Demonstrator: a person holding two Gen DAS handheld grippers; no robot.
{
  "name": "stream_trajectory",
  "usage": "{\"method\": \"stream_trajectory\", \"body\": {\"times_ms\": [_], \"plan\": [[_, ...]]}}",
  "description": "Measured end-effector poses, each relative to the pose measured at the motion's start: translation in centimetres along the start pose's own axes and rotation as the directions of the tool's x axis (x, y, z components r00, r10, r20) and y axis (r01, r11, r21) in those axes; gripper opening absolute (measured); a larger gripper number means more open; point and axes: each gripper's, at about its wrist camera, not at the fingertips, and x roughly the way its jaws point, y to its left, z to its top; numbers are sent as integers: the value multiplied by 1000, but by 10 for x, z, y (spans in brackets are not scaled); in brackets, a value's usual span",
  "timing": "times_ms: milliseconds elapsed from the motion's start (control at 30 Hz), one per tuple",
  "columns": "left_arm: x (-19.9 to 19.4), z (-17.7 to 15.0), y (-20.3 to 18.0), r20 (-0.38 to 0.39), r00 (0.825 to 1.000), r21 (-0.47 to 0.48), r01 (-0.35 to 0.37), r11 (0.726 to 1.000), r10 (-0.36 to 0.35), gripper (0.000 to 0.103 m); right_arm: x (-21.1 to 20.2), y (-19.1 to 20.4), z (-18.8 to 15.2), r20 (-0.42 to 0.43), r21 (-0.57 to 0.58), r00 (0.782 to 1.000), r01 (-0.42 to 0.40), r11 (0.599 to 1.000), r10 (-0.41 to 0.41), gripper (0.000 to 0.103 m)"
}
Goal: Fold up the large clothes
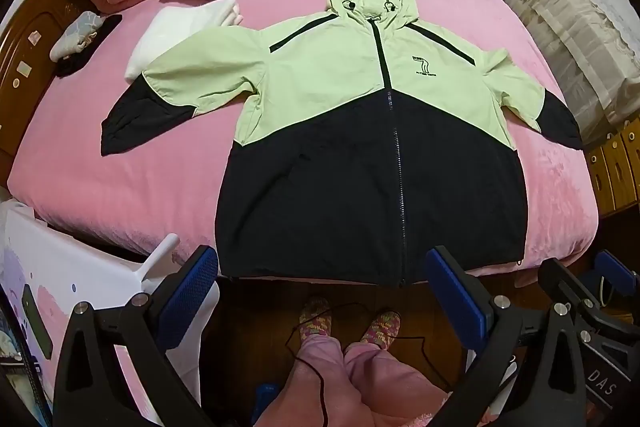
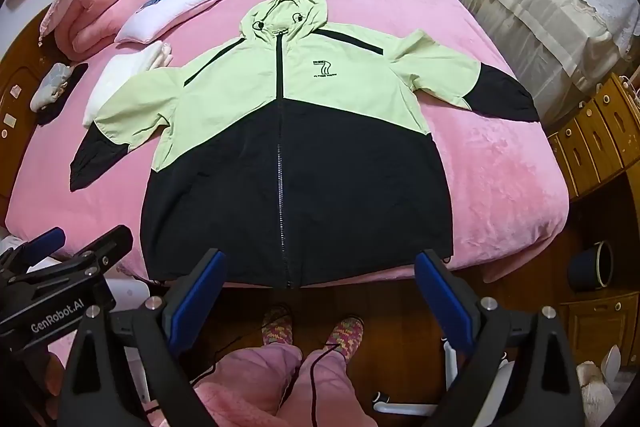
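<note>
Left wrist view gives me the whole jacket (image 1: 360, 131) laid face up on the pink bed (image 1: 120, 179), zipped, hood (image 1: 372, 1) away from me and hem hanging a little over the near edge of the mattress. Both sleeves are spread out sideways: the one on the picture's left (image 1: 168, 95) lies partly over a folded white cloth (image 1: 176, 31), the other (image 1: 532, 95) reaches toward the bed's far side edge.

My left gripper (image 1: 322, 291) hangs above the floor in front of the hem, jaws wide apart with nothing between them. From the right wrist view my right gripper (image 2: 320, 291) is the same: jaws spread, empty, short of the hem (image 2: 296, 279).

I judge the fabric to be a thin, smooth shell, light and limp, probably slippery on itself. It should slide easily over the plush bedcover, yet the pads may lose a single layer, so I would pinch both layers together. The zipper (image 2: 280, 163) makes a stiffer spine down the middle, a poor place to crease.

Best holds, I think, are the dark cuffs (image 2: 80, 171) for bringing each sleeve across the chest, then the two hem corners for lifting the bottom toward the hood. Pulling the left sleeve may drag the white cloth along.
</note>
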Motion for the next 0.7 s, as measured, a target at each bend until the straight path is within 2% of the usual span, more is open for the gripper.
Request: {"method": "stream_trajectory", "body": {"times_ms": [433, 567, 700], "plan": [[-1, -9, -3, 5, 1000, 0, 3, 1000, -3, 102, -3, 8, 6, -6, 2, 1000, 3, 1000, -3, 96], [-1, -5, -4, 1, 1000, 5, 4, 1000, -4, 102, 0, -5, -3, -3, 3, 1000, 12, 1000, -12, 96], [-1, -6, -4, 4, 1000, 4, 6, 1000, -6, 102, -2, 7, 1, -11, 1, 1000, 29, 1000, -28, 96]]}}
